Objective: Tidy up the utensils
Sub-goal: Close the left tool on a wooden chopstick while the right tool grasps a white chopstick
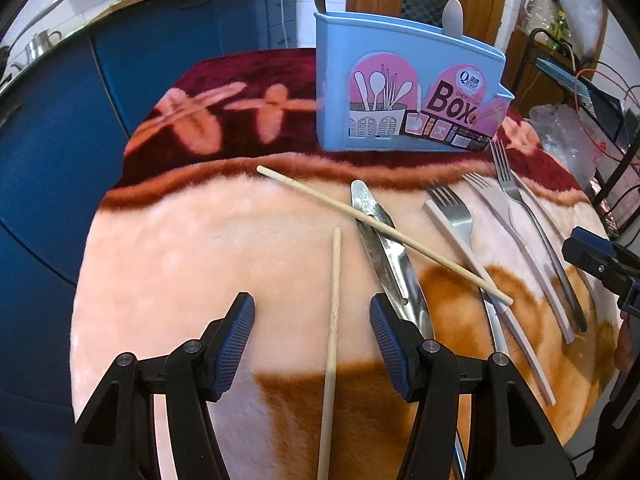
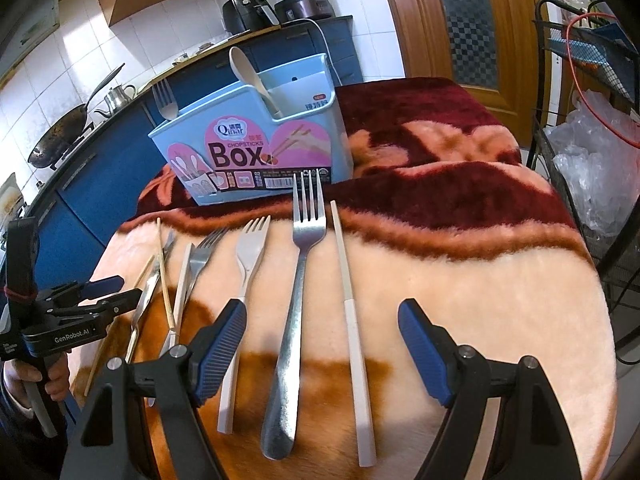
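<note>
My left gripper (image 1: 312,320) is open low over the plush blanket, with a wooden chopstick (image 1: 333,320) lying loose between its pads. A second wooden chopstick (image 1: 380,230) lies across a steel knife (image 1: 384,252). My right gripper (image 2: 320,324) is open above a steel fork (image 2: 298,300) and a white chopstick (image 2: 352,320); neither pad touches them. A white-handled fork (image 2: 244,276) lies just left of its left pad. The blue chopsticks box (image 2: 256,148) stands at the back, holding a fork (image 2: 164,100) and a spoon (image 2: 248,72).
The blanket-covered table (image 2: 500,300) drops off at the right and near edges. A black wire rack with plastic bags (image 2: 592,168) stands to the right. Blue cabinets (image 1: 48,160) run along the left. A person's hand (image 2: 24,376) holds the left gripper's handle.
</note>
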`<state>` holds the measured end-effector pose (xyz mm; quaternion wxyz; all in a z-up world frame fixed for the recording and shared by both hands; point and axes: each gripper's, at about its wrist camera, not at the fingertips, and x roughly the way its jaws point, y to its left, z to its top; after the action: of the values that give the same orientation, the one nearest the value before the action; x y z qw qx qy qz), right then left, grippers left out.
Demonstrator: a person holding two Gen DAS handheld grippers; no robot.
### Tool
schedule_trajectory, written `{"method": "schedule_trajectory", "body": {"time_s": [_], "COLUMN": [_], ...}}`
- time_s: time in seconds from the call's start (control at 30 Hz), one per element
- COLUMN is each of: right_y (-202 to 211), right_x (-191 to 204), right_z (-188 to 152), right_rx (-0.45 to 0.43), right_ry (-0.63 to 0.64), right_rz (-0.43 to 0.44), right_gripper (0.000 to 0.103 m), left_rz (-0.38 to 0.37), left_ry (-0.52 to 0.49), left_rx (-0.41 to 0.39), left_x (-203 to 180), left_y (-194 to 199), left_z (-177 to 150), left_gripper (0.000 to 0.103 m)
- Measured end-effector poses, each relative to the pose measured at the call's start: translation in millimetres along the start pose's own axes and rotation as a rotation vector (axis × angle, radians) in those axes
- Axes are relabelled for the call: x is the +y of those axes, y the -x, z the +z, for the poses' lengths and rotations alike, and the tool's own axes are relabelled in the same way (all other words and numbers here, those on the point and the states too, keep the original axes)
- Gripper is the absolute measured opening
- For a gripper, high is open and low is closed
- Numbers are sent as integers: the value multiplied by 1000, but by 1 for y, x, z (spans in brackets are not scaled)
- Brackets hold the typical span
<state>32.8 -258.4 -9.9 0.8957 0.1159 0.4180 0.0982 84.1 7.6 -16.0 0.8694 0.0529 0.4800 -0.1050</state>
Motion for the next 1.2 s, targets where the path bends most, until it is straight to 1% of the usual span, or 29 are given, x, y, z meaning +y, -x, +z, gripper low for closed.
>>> {"method": "schedule_trajectory", "body": {"time_s": [0.07,0.23,0.37,0.4,0.47,0.53,0.57,0.6,0.7,0.77,0.8,0.83,1.0,1.1,1.17,1.2], "right_y": [0,0,0,0,0,0,-1,-1,-1,-1,-1,-1,-5,-11,-14,-16], "right_x": [0,-1,0,0,-1,-1,-1,-1,0,0,1,1,2,1,1,0], "right_z": [0,0,0,0,-1,-1,-1,0,0,1,2,3,13,20,24,25], "right_rx": [1,1,-1,0,0,3,4,5,5,8,10,13,44,89,114,125], "right_ry": [0,-1,-1,-1,0,0,-1,0,4,11,15,21,50,75,91,97], "right_rz": [0,1,2,2,4,3,2,2,5,6,6,3,-10,-20,-32,-37], "right_gripper": [80,80,80,80,80,80,80,80,80,80,80,80,80,72,63,61], "left_rz": [-5,-14,-27,-28,-22,-39,-54,-66,-76,-87,-103,-118,-152,-165,-170,-173], "left_ry": [-5,-31,-25,-25,-44,-56,-59,-62,-66,-67,-60,-50,2,29,39,43], "left_rx": [3,14,50,55,53,48,49,50,57,60,61,60,12,-26,-53,-63], "left_x": [0,-1,1,2,1,0,0,-1,-2,-1,0,1,6,11,13,14], "left_y": [-1,-4,-6,-6,-5,-3,-2,-1,-2,-2,-2,-1,5,13,18,20], "left_z": [1,4,9,9,9,8,7,7,8,9,9,10,13,15,17,18], "left_gripper": [61,56,56,54,46,30,27,21,17,11,6,4,4,4,4,4]}}
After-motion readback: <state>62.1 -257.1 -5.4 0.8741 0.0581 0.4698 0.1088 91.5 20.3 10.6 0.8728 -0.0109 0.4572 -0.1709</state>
